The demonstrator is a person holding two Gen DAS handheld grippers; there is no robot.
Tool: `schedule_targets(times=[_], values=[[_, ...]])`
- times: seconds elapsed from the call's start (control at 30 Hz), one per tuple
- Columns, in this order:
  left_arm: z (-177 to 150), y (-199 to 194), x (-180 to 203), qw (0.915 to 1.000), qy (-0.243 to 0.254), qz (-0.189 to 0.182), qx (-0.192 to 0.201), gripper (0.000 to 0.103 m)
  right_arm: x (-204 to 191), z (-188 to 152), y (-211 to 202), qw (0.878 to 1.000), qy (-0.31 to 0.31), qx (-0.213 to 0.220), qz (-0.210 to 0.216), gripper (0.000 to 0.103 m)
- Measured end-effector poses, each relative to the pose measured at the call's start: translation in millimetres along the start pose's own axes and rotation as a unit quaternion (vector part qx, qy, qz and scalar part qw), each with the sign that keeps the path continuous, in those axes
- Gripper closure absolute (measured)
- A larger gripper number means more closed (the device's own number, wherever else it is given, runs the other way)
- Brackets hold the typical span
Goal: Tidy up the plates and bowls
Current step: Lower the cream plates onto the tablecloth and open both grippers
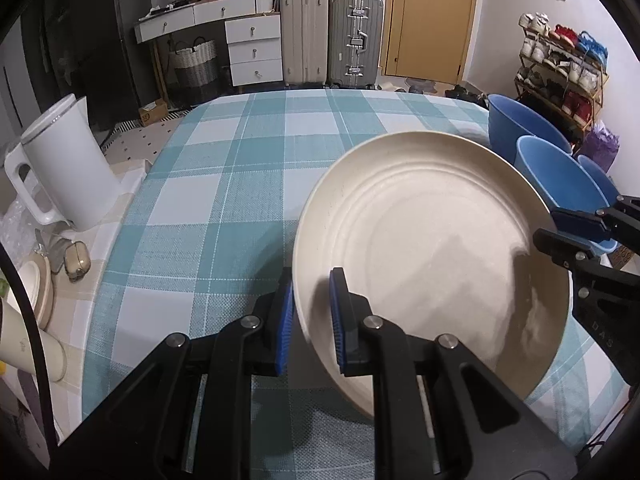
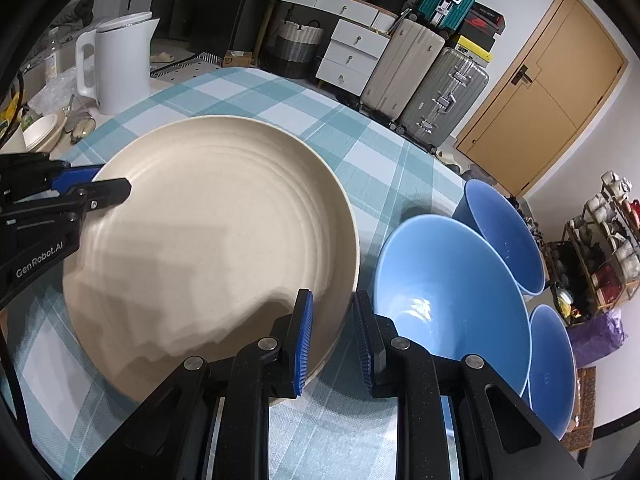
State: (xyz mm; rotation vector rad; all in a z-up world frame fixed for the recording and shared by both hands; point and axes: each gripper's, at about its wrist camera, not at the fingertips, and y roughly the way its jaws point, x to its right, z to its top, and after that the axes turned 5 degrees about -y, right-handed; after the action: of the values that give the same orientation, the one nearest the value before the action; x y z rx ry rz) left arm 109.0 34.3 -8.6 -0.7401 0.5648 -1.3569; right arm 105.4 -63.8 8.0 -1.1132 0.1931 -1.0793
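Left wrist view: left gripper (image 1: 312, 320) and right gripper (image 2: 332, 332), ribbed blue pads, straddle the round ridged cream plate's (image 1: 432, 248) rim, jaws parted.

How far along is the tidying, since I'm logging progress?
Done: nothing visibly stacked. In hand: left gripper and right gripper straddle opposite rims of the cream plate; grip unclear. Left: three blue bowls, side by side, apparently not nested.

Tabletop (image 2: 248, 92) under teal checked cloth; carries cream plate (image 2: 208, 240), three blue bowls (image 2: 448, 280) just right of plate, white kettle (image 2: 120, 60) far left of plate.
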Motion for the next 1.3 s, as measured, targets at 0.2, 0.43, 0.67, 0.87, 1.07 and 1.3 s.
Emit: schedule_targets(times=[0.2,0.43,0.67,0.87,1.07,1.3], values=[[-2.8,5.7,3.9,0.9999,0.007,0.007,0.001,0.088,-2.2,-5.3,4.0,1.000,-0.005,0.008,-0.018,0.082],[-5.3,8.5,5.9,0.9997,0.015,0.016,0.003,0.087,-8.5,-6.9,5.6,0.999,-0.020,0.012,-0.035,0.082],[-8.7,8.5,14.6,0.9995,0.032,0.003,-0.001,0.087,-13.4,-5.9,0.6,0.999,-0.028,0.024,-0.035,0.082],[-6.1,5.7,8.6,0.9994,0.008,-0.030,-0.011,0.057,-11.5,-4.6,-9.3,0.999,-0.023,0.036,-0.003,0.074],[0.4,-16.2,0.5,0.9979,-0.017,-0.062,0.005,0.025,-5.0,-2.0,-26.7,0.997,-0.007,0.069,0.015,0.030],[7.9,-39.3,2.8,0.9962,-0.017,-0.083,0.020,0.001,17.3,0.9,-48.5,0.993,0.033,0.105,0.033,0.012]])
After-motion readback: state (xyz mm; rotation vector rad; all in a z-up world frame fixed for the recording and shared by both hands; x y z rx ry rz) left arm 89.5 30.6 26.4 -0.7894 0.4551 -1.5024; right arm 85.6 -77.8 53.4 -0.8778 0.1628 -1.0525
